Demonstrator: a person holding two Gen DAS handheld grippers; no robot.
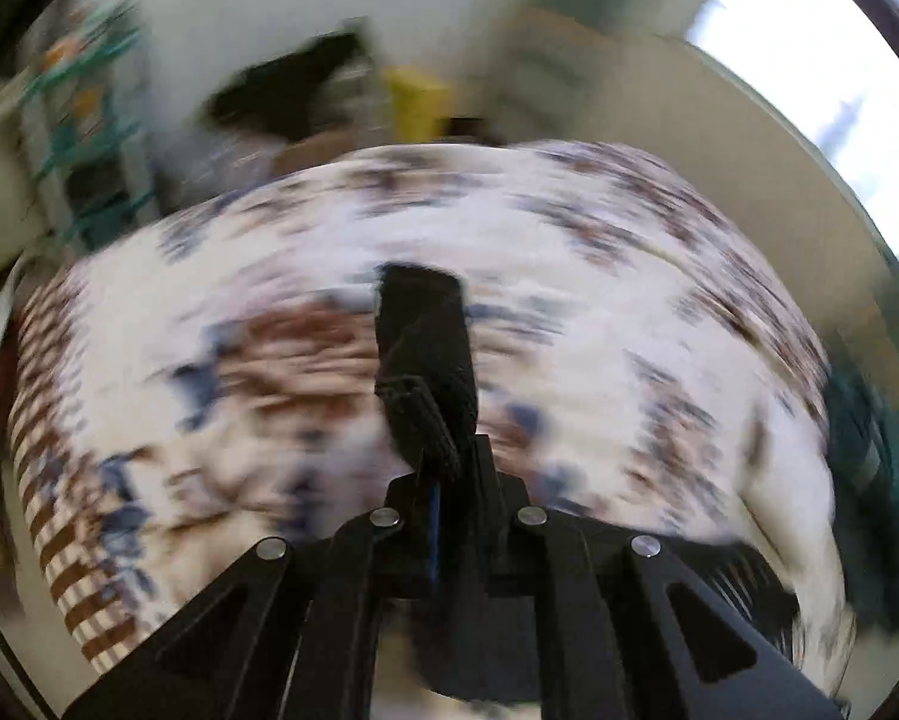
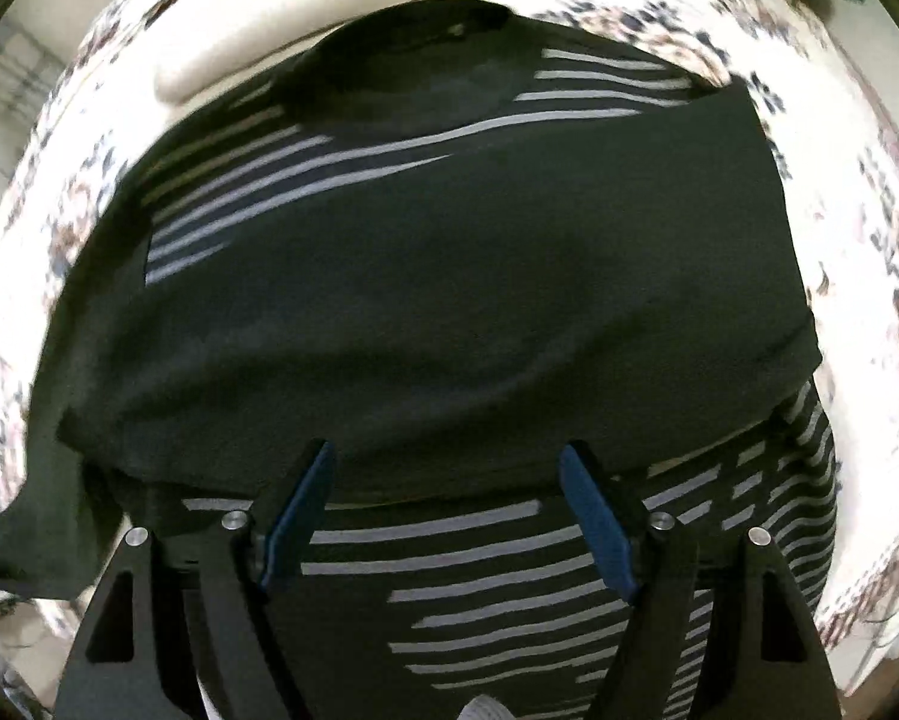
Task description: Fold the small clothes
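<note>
Floral bedsheet (image 1: 569,252), yellow bin (image 1: 416,99)

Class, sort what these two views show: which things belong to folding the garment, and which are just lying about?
Part of the job:
- black striped garment
- right gripper, open above it
- left gripper, shut, nothing seen in it
- patterned bedcover, the work surface

Just lying about:
- cream pillow
- yellow object, blurred

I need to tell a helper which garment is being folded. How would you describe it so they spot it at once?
Start from the white bedspread with brown and blue floral print. Spread across it lies the black knit top with thin white stripes, directly below the open right gripper. It is the only dark, striped fabric against that pale flowered cover.
</note>
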